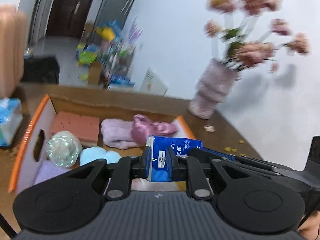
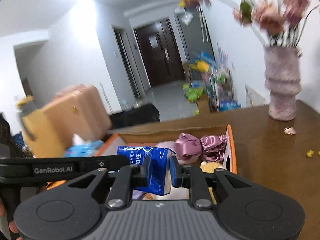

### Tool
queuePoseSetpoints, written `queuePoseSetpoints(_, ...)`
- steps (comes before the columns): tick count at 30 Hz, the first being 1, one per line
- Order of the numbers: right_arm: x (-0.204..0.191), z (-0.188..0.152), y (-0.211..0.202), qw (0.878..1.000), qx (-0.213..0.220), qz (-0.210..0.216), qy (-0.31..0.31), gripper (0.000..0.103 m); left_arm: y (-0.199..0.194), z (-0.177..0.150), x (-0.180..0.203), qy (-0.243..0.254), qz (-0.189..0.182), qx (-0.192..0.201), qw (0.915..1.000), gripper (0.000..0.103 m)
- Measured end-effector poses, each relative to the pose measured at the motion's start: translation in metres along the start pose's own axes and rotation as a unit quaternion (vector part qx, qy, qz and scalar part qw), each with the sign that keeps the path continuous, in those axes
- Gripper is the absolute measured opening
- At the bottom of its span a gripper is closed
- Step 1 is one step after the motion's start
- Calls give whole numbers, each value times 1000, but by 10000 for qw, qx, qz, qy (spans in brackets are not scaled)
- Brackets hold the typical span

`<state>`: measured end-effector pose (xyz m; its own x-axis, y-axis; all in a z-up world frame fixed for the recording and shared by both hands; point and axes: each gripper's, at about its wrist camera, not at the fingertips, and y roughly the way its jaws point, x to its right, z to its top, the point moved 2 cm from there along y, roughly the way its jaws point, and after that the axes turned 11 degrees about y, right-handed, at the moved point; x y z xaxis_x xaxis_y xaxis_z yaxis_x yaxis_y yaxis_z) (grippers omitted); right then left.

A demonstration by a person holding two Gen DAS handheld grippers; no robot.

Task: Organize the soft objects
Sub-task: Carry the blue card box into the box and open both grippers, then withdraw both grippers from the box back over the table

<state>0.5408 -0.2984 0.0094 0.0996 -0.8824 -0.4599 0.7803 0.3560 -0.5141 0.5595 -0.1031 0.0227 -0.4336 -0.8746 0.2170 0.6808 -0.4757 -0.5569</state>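
Left gripper (image 1: 159, 161): closed on one end of the tissue pack (image 1: 174, 150), pads pressing the blue wrapper from both sides.
Right gripper (image 2: 159, 173): clamped on the other end of the same pack (image 2: 148, 160), jaws narrow, wrapper pinched between the pads.
Tissue pack: blue soft pack with white print, held in the air between both grippers, above the near edge of the box (image 1: 36, 124).
Box: open cardboard carton with orange rims and an oval handle hole in each side wall, standing on the brown table (image 2: 266, 160).
Box contents, left wrist view: orange sponge (image 1: 77, 127) at the far left; pale pink towel (image 1: 118, 134) beside it; satin bonnet (image 1: 146, 129) lying on the towel; wrapped greenish ball (image 1: 63, 148) near the left wall; light blue plush (image 1: 94, 156) just beside the ball; lilac cloth (image 1: 49, 172) in the near left corner.
Vase (image 1: 212, 92): pink, ribbed, upright on the table beyond the box, holding blurred pink flowers (image 1: 254, 52).
Second pack (image 1: 9, 118): blue and white, on the table, outside the left wall of the box.
Crumbs (image 1: 232, 149): small yellow bits scattered on the table right of the box.
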Motion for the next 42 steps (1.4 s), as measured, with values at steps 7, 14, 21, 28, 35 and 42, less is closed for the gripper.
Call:
queuePoseSetpoints(7,21,13,90,9945,-747,-733,-42,19,93,-2,-32,-175,85,-812,9965,17)
queuePoseSetpoints(14,16,3,119,9841,-1251,-1224,-306,13,106,-5,-38,85,404,-1115,9929,16)
queuePoseSetpoints(21,-7,24,72,9869,-961,-1230,-409,20,42,14,-42,277,832,-798,9929,19)
queuePoseSetpoints(28,-29,55,-36,9884,-190,-1363,-644,38,-67,35,-28,870,1649,-233,9822,36)
queuePoseSetpoints(35,-41,16,-122,9744,1806,-1064,-818,97,-151,6,-3,1303,2353,1529,9509,90)
queuePoseSetpoints(42,-52,-26,-141,9586,2321,-1153,-1182,97,-178,-29,10,1263,2528,1917,9399,92)
